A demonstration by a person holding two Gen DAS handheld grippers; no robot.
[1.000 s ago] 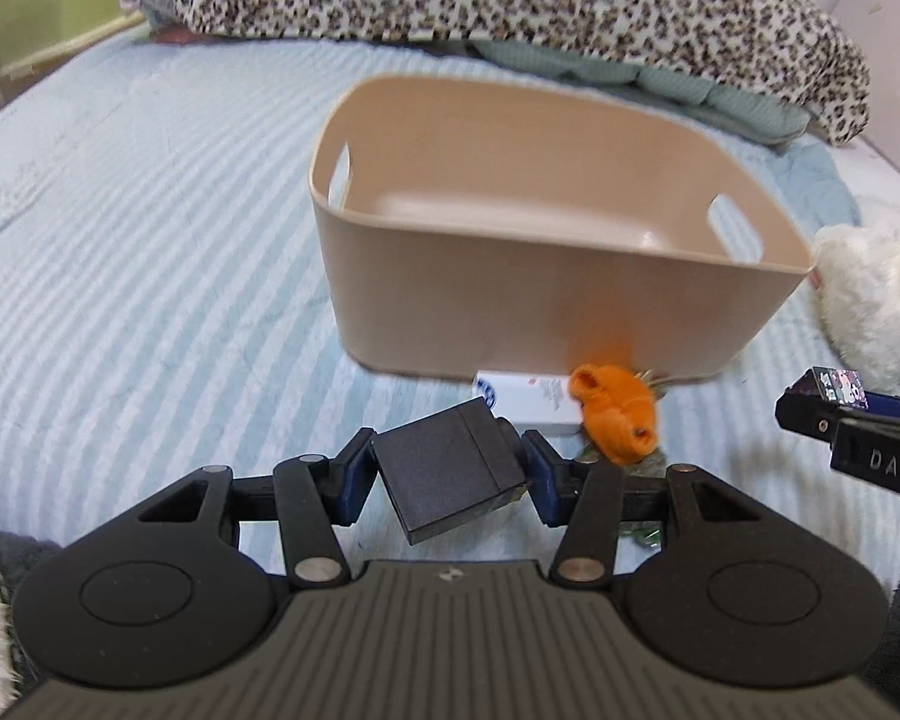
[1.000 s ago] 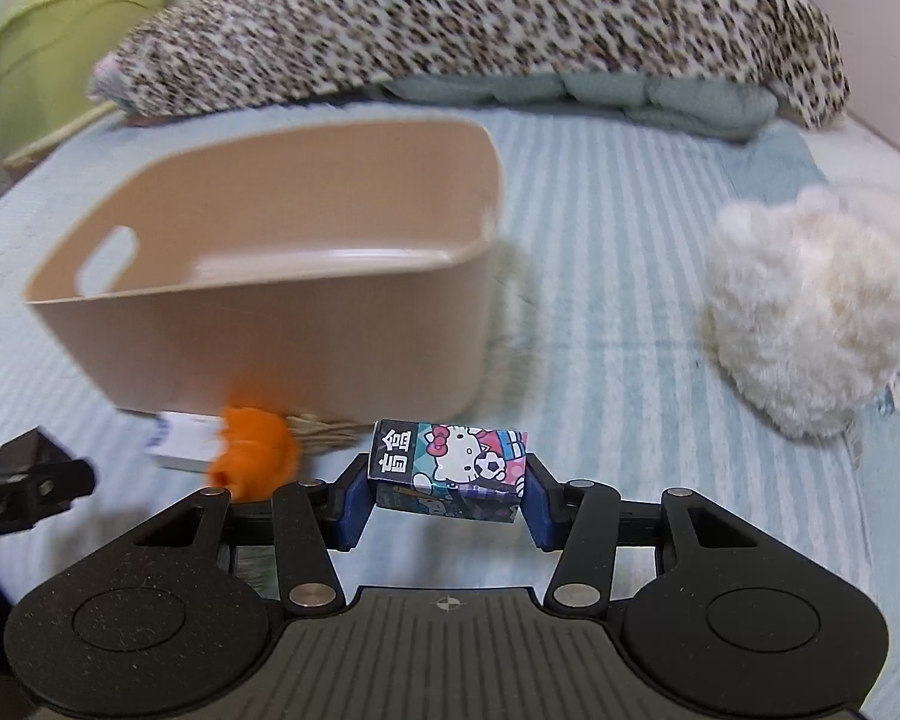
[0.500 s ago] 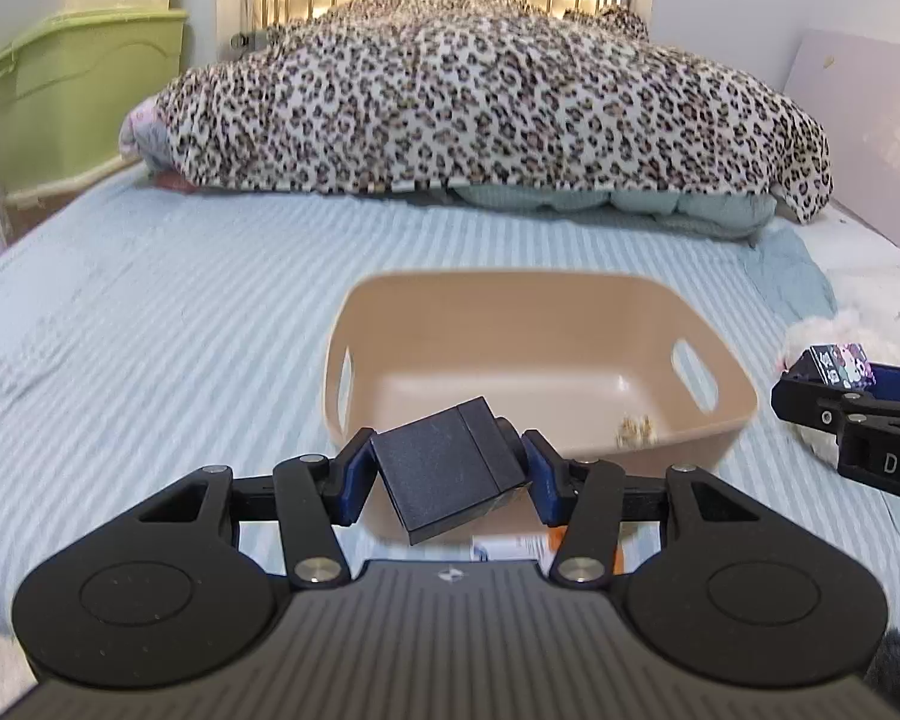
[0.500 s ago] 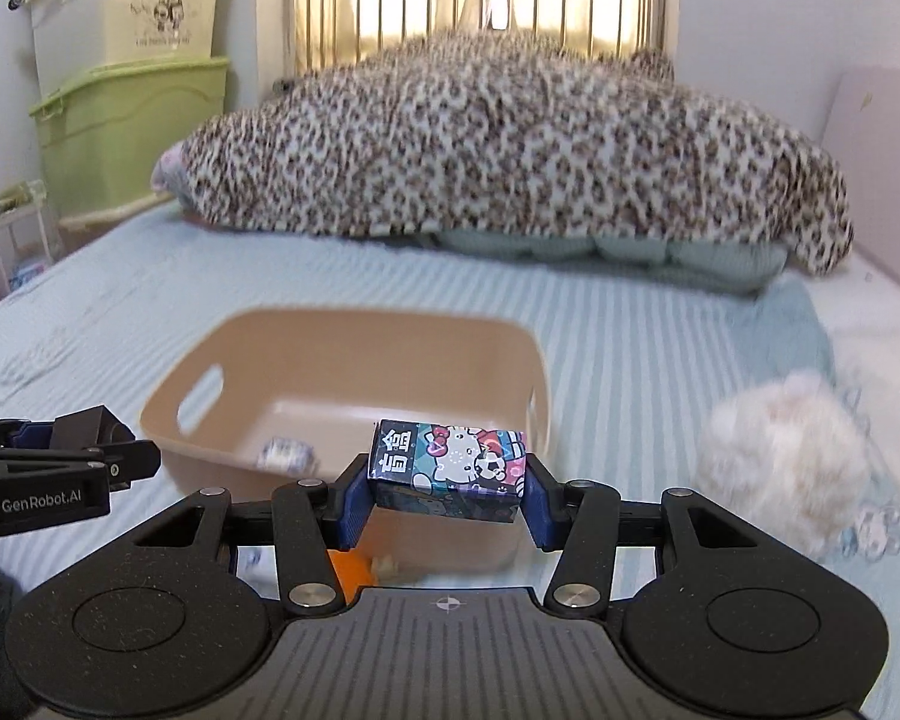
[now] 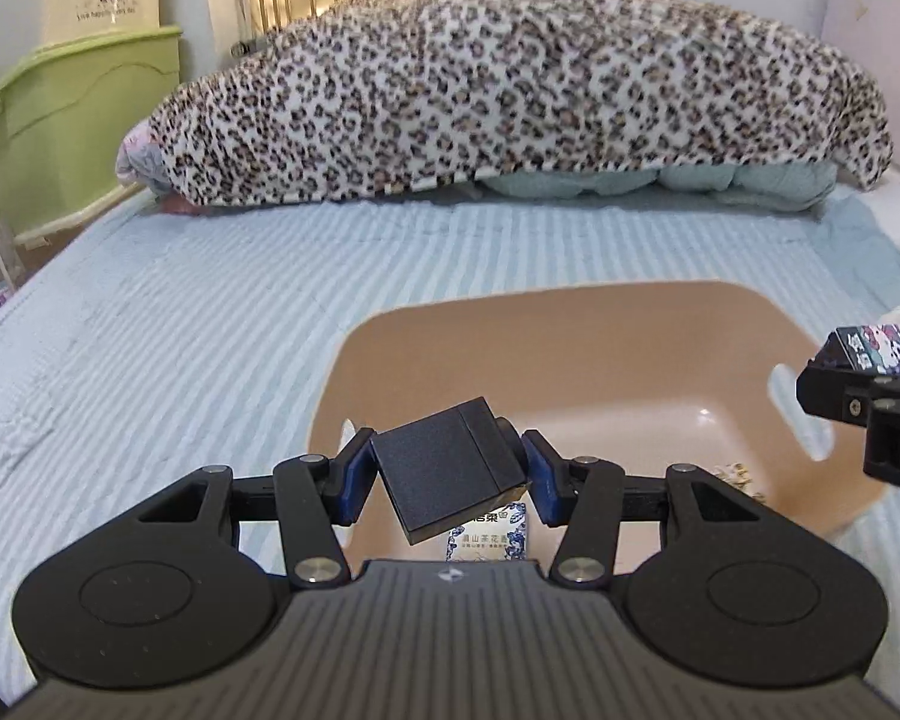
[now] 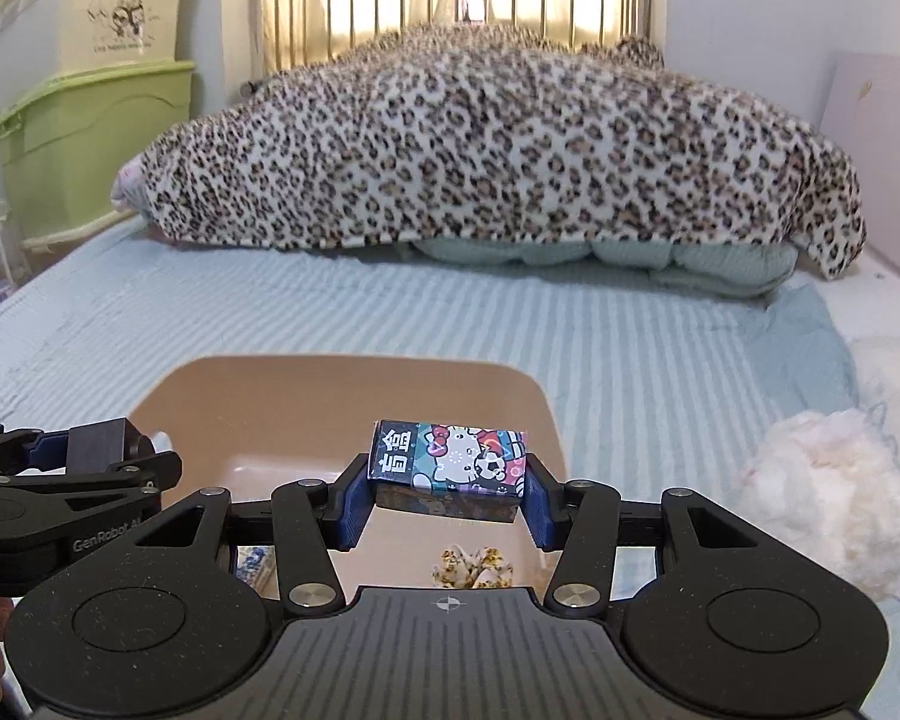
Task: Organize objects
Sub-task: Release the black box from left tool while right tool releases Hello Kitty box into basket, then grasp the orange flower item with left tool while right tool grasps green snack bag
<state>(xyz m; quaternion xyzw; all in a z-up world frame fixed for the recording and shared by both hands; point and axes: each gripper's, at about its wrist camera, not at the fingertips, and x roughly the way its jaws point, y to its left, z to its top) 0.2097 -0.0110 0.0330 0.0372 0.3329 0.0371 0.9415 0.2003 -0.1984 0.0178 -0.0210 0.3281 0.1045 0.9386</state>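
Above the tan bin (image 5: 570, 324), we have just raised both grippers: left gripper (image 5: 447, 477) clamps the black box (image 5: 444, 474), right gripper (image 6: 447, 480) clamps the cartoon box (image 6: 447, 462), ready to drop.

Glossy smooth plastic bin (image 5: 576, 324), matt black box (image 5: 450, 468), ribbed cloth bedspread (image 5: 210, 324)

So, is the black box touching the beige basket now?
Apart. In the left wrist view the left gripper holds the black box clamped above the beige basket, clear of its rim and floor.
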